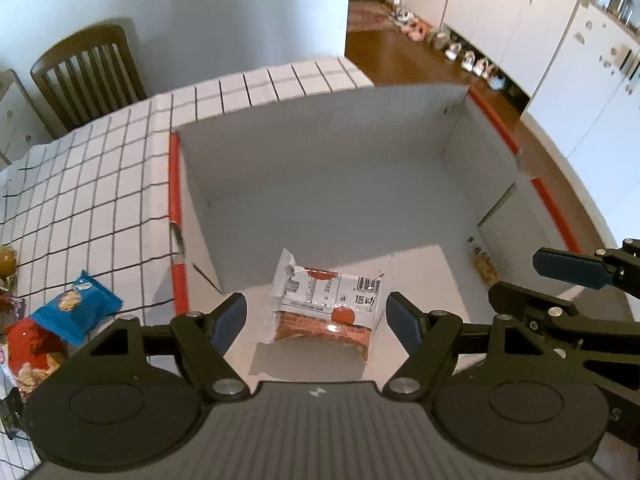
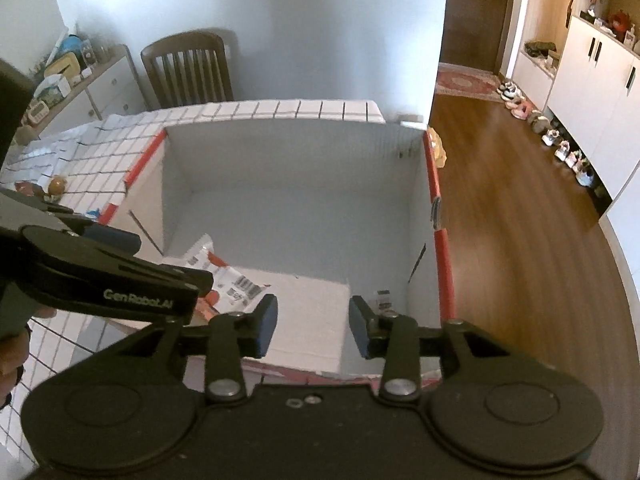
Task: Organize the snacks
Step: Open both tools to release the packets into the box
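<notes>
Looking down from both wrist cameras into a large open white cardboard box with red-taped rims [image 1: 174,184], which stands on a table under a white tablecloth with a black grid pattern [image 1: 100,184]. Left gripper [image 1: 316,322] hangs above the box floor with its 2 blue-padded fingers [image 1: 230,318] spread wide — nothing is clamped; a white snack packet printed with an orange-red brick pattern and a barcode [image 1: 328,308] lies flat on the box floor between and below the pads, and neither pad touches it. Right gripper [image 2: 313,326] is partly open, jaws well apart and empty, over the near right part of the box floor; in the right wrist view the same packet [image 2: 236,286] shows to its left, partly hidden by the left gripper's black arm. A small printed item sits in the box's near right corner [image 1: 482,262], too blurred to identify. Outside the box on the cloth, left of it: a blue snack packet [image 1: 78,308] and, touching its near end, a red snack packet [image 1: 32,350]. A brown wooden slat-back chair [image 1: 88,72] stands at the far side of the table against the pale wall. Brown wood floor [image 2: 520,240] to the right, a row of shoes along white cabinets.
</notes>
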`<state>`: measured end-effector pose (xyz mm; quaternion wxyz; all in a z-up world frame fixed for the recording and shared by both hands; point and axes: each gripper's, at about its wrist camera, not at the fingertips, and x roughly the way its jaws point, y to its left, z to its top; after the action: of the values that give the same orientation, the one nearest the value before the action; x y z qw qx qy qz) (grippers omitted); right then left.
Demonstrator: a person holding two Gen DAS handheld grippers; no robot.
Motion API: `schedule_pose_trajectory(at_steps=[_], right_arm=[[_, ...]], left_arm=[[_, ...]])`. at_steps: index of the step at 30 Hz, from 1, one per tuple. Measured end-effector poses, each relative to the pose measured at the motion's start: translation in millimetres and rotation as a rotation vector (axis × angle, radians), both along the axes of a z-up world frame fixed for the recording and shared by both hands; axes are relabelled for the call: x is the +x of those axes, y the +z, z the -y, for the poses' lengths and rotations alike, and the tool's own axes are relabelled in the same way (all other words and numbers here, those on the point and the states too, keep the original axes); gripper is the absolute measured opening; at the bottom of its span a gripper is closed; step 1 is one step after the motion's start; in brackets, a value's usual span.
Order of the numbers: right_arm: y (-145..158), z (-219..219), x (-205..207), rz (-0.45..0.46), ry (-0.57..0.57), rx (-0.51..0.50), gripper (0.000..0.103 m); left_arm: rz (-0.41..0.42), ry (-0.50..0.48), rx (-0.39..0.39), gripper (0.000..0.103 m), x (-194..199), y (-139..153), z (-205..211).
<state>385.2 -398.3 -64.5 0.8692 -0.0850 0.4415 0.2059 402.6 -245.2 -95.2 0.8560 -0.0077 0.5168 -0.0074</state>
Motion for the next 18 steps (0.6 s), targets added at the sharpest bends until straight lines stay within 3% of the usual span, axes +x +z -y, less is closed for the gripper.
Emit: schedule_pose_trajectory(at_steps=[14,18], right_arm=[[51.6,-8.3,-42.9,0.117,0.057,0.06,0.049],[63.8,-14.2,-56.6,0.154,0.098,0.077,0.057]], left_arm=[[0.168,0.005,-0.022,0.077,-63.5,59.6,-13.6],[0.212,0.031,-0.039,0.08,-84.8,72.6,-26.5]])
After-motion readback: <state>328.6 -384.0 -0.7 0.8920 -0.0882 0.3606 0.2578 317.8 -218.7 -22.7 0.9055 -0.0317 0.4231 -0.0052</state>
